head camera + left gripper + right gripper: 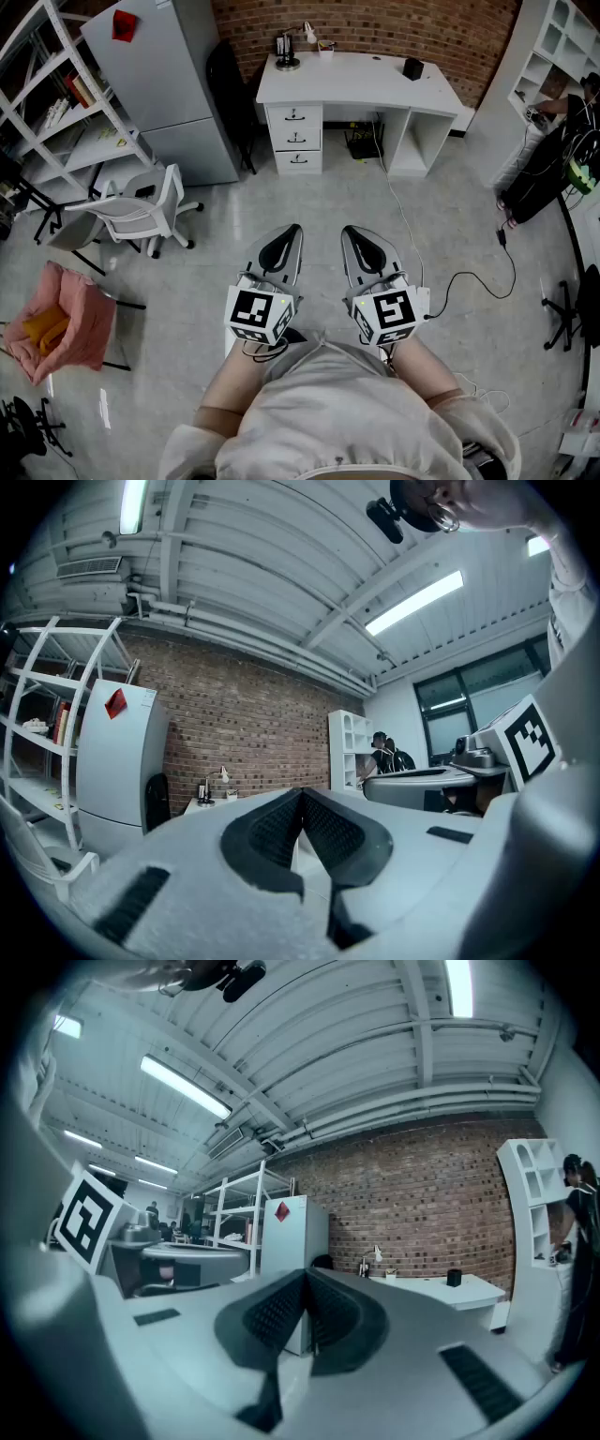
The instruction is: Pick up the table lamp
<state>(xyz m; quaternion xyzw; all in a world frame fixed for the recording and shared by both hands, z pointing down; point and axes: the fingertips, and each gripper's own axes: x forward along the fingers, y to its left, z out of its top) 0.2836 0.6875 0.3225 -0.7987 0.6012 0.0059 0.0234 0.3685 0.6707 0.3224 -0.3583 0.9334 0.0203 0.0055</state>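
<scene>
The table lamp (302,36), small and white with a dark round base, stands at the back left of a white desk (361,84) against the brick wall, far ahead of me. It shows tiny in the left gripper view (222,776) and in the right gripper view (377,1255). My left gripper (293,230) and right gripper (348,231) are held side by side over the floor, level and pointing toward the desk. Both are shut with nothing between the jaws, as the left gripper view (302,795) and the right gripper view (306,1275) show.
A grey fridge (159,84) and white shelving (56,103) stand at the left, with a white chair (141,208) and a pink cloth (67,319) before them. A cable (450,281) trails across the floor. A person (562,105) stands by white shelves (553,42) at the right.
</scene>
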